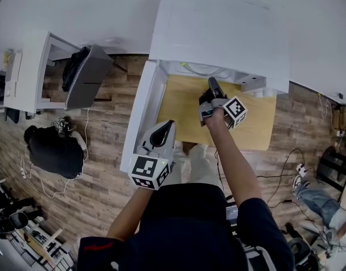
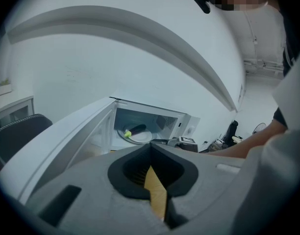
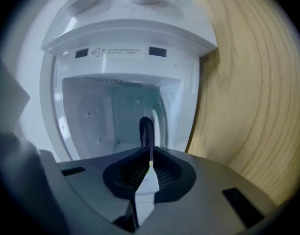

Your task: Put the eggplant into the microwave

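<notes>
Eggplant (image 3: 146, 129) lay inside the microwave (image 3: 120, 38), just ahead of the right gripper (image 3: 150, 156), jaws together and empty. Placing looked done. The left gripper (image 2: 151, 151), also closed on nothing, probably needed to push the door (image 2: 66, 141) closed.

A light wooden table (image 1: 178, 114) fills the centre of the head view, above a wood-plank floor (image 1: 108, 134). A white microwave (image 1: 218, 33) stands along its upper edge, with its door (image 1: 140, 114) open down the table's left side.

Print on the microwave (image 3: 125, 33) label (image 3: 115, 52) is illegible.
</notes>
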The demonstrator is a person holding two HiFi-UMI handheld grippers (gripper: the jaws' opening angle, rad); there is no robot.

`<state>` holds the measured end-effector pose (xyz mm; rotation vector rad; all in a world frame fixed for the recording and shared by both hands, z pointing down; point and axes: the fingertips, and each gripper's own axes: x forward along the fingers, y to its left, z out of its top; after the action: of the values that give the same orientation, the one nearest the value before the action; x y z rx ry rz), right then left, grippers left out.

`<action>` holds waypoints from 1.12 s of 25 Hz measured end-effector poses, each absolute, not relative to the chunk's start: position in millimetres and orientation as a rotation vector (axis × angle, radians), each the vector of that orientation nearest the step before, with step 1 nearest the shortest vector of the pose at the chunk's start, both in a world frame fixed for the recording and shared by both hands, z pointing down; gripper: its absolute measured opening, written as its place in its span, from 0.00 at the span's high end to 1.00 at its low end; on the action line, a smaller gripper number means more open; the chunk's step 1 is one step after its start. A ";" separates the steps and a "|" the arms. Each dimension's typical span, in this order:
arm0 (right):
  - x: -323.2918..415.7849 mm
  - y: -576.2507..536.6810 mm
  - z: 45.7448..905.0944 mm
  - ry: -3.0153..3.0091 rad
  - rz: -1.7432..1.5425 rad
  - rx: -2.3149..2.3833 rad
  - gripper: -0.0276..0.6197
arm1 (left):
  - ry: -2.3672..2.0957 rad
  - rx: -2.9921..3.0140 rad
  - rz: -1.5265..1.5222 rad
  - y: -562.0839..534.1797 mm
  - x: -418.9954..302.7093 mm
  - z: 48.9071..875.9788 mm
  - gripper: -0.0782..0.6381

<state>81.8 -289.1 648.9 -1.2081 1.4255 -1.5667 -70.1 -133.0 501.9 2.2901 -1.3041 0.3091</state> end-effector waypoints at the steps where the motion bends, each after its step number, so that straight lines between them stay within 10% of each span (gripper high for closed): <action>1: 79.6 -284.8 644.6 1.478 -1.566 -1.211 0.92 | -1.304 2.295 0.303 -134.2 -69.3 499.4 0.87; 28: 91.3 -162.9 412.3 2.727 -0.680 -1.465 0.94 | -1.341 2.500 0.158 -154.3 -45.9 402.8 0.87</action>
<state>91.3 -162.9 412.3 -1.4648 2.7270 -0.6798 -45.9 -154.3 402.8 2.4998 -1.3414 0.1580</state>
